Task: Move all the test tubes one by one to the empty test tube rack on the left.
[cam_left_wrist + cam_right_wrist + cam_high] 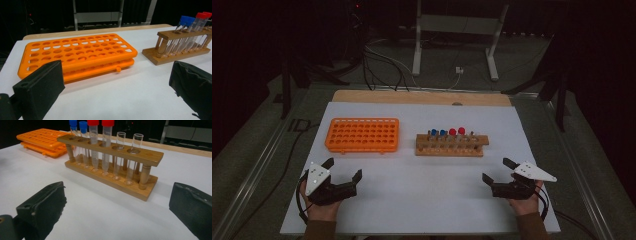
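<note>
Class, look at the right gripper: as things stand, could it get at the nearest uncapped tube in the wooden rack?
Probably yes. The right gripper is open, bare table lies between it and the wooden rack, and the uncapped tube stands at the rack's near end.

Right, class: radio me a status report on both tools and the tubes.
Left tool open, right tool open, both empty. Six tubes upright in wooden rack. Orange rack empty. Nothing in the way.

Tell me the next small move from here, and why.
Probably ease the right hand-held gripper forward toward the wooden test tube rack. It is open, holds nothing, and faces the six tubes there, while the orange tube rack has all its holes free. The uncapped glass tube at the near end looks easiest to reach.
</note>
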A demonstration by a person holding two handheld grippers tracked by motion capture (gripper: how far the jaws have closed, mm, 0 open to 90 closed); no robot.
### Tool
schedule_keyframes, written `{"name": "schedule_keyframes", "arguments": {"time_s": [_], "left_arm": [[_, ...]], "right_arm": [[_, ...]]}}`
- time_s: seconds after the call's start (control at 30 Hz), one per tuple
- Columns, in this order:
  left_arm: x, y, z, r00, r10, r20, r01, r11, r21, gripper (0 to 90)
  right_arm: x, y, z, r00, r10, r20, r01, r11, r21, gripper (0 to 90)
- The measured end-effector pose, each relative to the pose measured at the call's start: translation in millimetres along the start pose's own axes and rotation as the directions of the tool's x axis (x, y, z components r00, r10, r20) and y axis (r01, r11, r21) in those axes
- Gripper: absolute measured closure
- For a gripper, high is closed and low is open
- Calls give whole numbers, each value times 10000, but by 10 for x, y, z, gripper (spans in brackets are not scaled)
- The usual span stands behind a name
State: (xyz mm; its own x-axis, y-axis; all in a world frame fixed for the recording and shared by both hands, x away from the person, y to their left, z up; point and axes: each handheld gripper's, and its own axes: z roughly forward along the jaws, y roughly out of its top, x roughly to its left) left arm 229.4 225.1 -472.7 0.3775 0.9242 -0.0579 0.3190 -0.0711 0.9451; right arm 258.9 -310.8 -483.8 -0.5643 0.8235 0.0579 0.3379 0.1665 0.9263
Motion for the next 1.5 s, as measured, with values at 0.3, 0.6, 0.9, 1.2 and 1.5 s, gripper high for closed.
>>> {"name": "schedule_keyframes", "arguments": {"time_s": [0.3, 0.6, 0.9, 1.2, 1.5], "left_arm": [[12, 2, 11, 10000, -41, -57, 40, 10000, -35, 5], [9, -8, 33, 9999, -106, -98, 106, 9999, -41, 5], [7, -16, 40, 9998, -159, -129, 158, 9999, -59, 5], [17, -17, 42, 9998, -173, -86, 173, 9998, -78, 5], [22, -16, 46, 9997, -223, -79, 222, 9997, -108, 5]], "right_arm": [[-14, 6, 7, 9998, 118, 153, -116, 9999, -101, 3], [-23, 170, 16, 9995, 262, 153, -256, 9990, -370, 3], [-75, 516, 155, 9999, 29, -136, -31, 9998, -190, 63], [-206, 708, 393, 9998, -26, 199, 24, 10000, 62, 189], [-302, 715, 709, 9981, -148, 605, 105, 9975, 704, 458]]}}
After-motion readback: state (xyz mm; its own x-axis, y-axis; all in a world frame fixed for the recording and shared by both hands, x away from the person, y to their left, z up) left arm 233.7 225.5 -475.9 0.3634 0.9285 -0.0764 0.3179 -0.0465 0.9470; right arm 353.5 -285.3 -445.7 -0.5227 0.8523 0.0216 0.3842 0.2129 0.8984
